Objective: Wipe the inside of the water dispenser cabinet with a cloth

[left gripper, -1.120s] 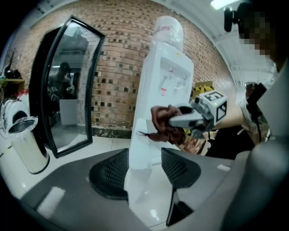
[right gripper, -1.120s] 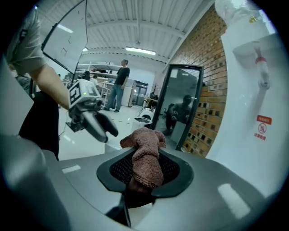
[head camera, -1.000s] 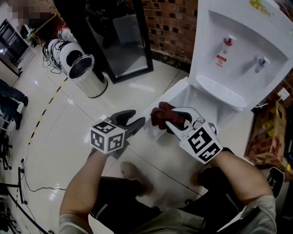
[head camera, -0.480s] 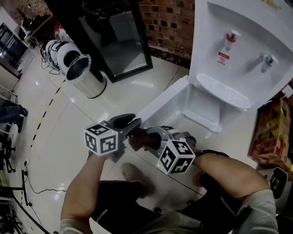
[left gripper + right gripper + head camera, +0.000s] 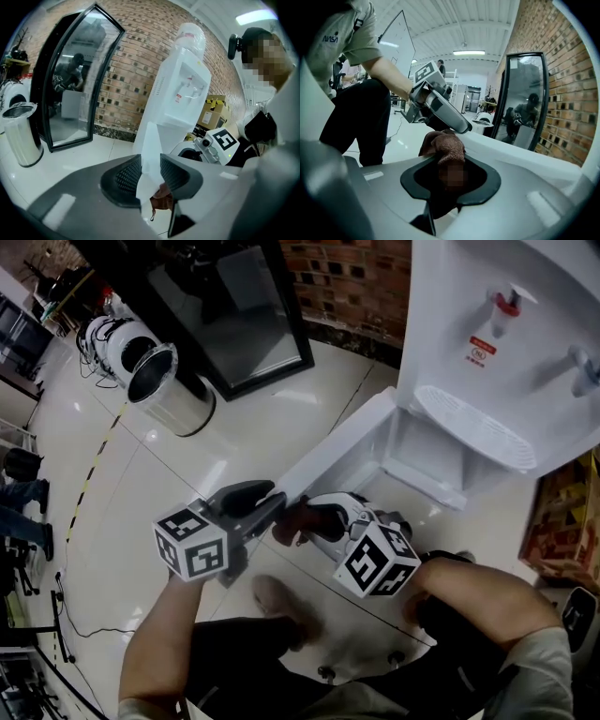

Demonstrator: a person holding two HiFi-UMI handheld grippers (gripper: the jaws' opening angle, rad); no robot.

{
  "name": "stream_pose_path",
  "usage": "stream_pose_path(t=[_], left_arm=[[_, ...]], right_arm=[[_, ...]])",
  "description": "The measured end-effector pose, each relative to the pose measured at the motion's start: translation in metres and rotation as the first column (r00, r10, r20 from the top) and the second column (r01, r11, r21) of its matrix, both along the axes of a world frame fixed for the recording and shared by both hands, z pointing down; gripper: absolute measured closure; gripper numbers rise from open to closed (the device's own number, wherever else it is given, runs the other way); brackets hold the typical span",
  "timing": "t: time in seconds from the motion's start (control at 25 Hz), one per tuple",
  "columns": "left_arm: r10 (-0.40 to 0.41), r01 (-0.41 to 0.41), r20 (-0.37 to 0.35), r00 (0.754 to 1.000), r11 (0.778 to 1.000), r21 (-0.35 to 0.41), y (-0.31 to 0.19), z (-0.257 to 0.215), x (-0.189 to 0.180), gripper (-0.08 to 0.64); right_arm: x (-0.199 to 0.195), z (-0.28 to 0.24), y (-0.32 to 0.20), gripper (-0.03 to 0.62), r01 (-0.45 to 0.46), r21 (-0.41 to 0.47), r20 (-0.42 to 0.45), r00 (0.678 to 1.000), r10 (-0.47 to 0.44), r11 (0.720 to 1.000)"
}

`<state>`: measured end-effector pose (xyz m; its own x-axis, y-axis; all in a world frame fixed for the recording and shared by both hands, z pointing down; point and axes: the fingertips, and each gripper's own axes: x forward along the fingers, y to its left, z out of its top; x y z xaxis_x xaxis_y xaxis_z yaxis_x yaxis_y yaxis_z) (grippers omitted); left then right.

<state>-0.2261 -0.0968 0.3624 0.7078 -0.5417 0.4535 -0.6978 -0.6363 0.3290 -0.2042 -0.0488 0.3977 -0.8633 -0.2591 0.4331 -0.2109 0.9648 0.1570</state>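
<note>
Entry: the left gripper [image 5: 270,504] is pinching the free edge of the open cabinet door [image 5: 342,451] between narrowly parted jaws. The right gripper [image 5: 317,521] is clamping a bunched brown cloth [image 5: 298,519], which is sitting outside, at 8 o'clock from the cabinet [image 5: 422,451] under the water dispenser [image 5: 506,343]. Handling note: the step is probably going best with the left holding the door wide while the right is carrying the cloth toward 2 o'clock and pressing it flat against the inner walls.
</note>
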Motion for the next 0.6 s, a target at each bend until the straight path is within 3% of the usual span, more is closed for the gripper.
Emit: stream_pose_path(t=[0.28, 0.6], left_arm=[[-0.001, 0.001, 0.004, 1.0, 1.0, -0.005, -0.0022, 0.0005, 0.0014, 0.433], [0.007, -0.007, 0.005, 1.0, 1.0, 0.002, -0.0017, 0.0012, 0.002, 0.434]], right_arm=[[0.0045, 0.0009, -0.0065, 0.472, 0.005, -0.025, 0.062, 0.998, -0.003, 1.0], [0.01, -0.0013, -0.0104, 0.474, 0.006, -0.029, 0.074, 0.997, -0.004, 1.0]])
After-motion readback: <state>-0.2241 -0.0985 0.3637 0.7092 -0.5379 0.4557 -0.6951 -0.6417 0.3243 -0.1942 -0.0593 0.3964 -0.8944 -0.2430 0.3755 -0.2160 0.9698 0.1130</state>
